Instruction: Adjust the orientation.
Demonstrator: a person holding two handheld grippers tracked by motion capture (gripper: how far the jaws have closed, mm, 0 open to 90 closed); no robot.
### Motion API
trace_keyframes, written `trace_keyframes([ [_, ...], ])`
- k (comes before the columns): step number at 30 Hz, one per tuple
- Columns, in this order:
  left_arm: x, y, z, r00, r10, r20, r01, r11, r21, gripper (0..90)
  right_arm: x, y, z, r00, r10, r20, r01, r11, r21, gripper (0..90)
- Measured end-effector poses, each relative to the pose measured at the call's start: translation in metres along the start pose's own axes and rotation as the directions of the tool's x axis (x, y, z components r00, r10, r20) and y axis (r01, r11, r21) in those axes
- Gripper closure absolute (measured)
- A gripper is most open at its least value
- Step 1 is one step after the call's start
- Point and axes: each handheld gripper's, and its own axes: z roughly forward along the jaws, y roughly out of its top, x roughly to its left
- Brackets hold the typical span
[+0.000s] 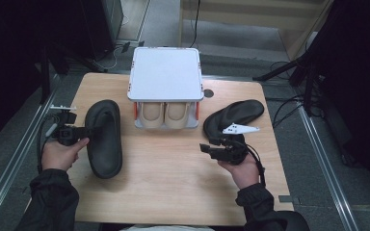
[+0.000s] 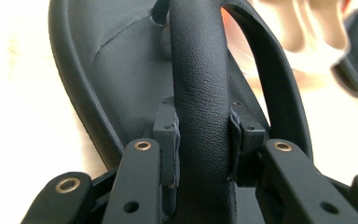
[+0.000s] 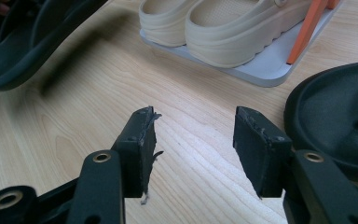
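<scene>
Wooden table [image 1: 173, 168], grey floor around. Two-tier shoe rack [image 1: 165, 72] at 12 o'clock, beige clogs [image 1: 165, 115] on lower shelf. Left gripper [image 1: 83, 131] at 9 o'clock, clamped on strap of black sandal [image 1: 104, 139]. Right gripper [image 1: 205, 149] at 4 o'clock, jaws apart, holding nothing; second black sandal [image 1: 232, 115] at 2 o'clock, untouched. Judgement: early; neither sandal racked yet.

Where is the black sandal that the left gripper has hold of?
In the high view the black sandal lies on the table's left side, left of the shoe rack, with the left gripper shut on its strap.
</scene>
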Motion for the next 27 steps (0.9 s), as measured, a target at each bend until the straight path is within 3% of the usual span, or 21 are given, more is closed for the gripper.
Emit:
trace_keyframes([
  [10,-0.036,-0.025,0.003,0.9972,0.054,0.052,-0.056,0.9981,0.025,69.5,-0.004,0.004,0.003,0.9999,0.016,0.004,-0.016,1.0,-0.003,49.1],
  [20,-0.065,-0.047,0.008,0.9884,0.107,0.107,-0.113,0.9926,0.044,69.4,-0.004,0.009,0.008,1.0,0.007,-0.004,-0.007,1.0,0.003,49.0],
  [27,-0.08,-0.06,0.015,0.9813,0.098,0.166,-0.108,0.9929,0.051,69.3,-0.005,0.01,0.009,1.0,0.007,-0.005,-0.007,1.0,0.001,48.9],
])
